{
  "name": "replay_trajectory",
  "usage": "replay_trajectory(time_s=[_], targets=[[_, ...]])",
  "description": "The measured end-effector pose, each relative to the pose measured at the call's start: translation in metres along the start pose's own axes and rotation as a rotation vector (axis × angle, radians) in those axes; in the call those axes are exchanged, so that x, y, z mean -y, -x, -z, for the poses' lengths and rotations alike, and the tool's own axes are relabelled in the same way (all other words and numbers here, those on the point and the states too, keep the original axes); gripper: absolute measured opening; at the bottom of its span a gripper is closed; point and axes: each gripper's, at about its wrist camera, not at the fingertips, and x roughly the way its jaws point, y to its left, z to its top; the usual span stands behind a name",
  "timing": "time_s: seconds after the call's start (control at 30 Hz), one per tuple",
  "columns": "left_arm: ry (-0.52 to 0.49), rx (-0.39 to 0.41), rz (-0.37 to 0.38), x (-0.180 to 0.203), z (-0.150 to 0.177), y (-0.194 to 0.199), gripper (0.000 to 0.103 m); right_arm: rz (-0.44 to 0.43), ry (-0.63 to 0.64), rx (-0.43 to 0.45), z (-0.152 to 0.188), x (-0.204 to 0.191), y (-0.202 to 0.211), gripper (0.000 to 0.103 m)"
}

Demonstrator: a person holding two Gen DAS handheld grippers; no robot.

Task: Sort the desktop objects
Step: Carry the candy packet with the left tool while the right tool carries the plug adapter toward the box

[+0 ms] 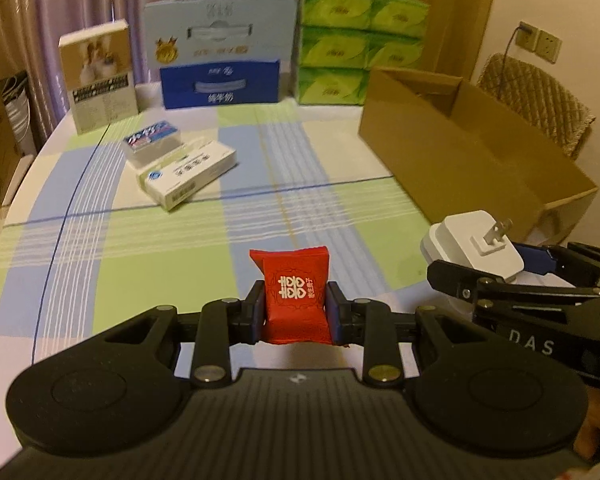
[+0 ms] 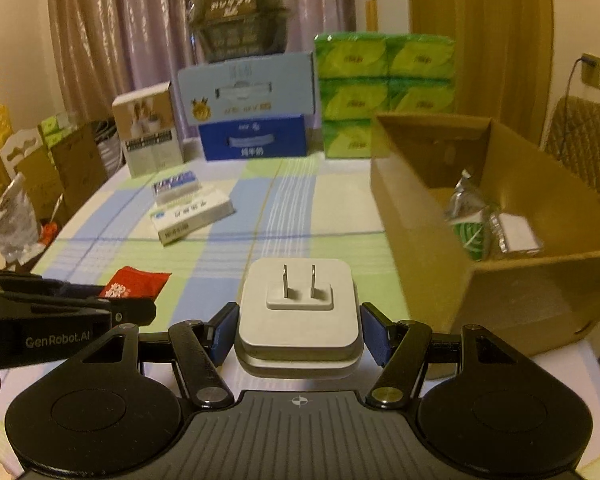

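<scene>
My left gripper [image 1: 297, 310] is shut on a red candy packet [image 1: 294, 294] with a white double-happiness print, held just above the checked tablecloth. That packet [image 2: 134, 282] also shows at the left of the right wrist view, in the left gripper [image 2: 140, 304]. My right gripper [image 2: 299, 330] is shut on a white plug adapter [image 2: 299, 308], prongs pointing forward. The adapter [image 1: 474, 246] appears at the right of the left wrist view, beside the brown cardboard box [image 1: 476, 148]. Two small medicine boxes [image 1: 180, 164] lie stacked at mid-table.
The open cardboard box [image 2: 420, 216] holds a green-and-silver packet [image 2: 470, 216] and a small white item [image 2: 518, 234]. Green tissue packs [image 1: 362, 42], blue cartons [image 1: 220, 80] and a tan photo box [image 1: 100, 76] line the far edge. A chair [image 1: 540, 100] stands behind.
</scene>
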Motion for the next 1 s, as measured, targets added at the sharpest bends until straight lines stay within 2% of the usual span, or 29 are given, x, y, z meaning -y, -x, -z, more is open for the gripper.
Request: replay_trajectory(time_s=[0.53, 1.0], targets=[[-0.072, 0.045, 0.064, 0.059, -0.018, 0.03, 0.026, 0.074, -0.065, 0.096, -0.027, 0.054, 0.064, 0.062], [-0.116, 0.053, 0.116, 0.096, -0.03, 0.028, 0.026, 0.14, -0.115, 0.13, -0.038, 0.096, 0.084, 0.062]])
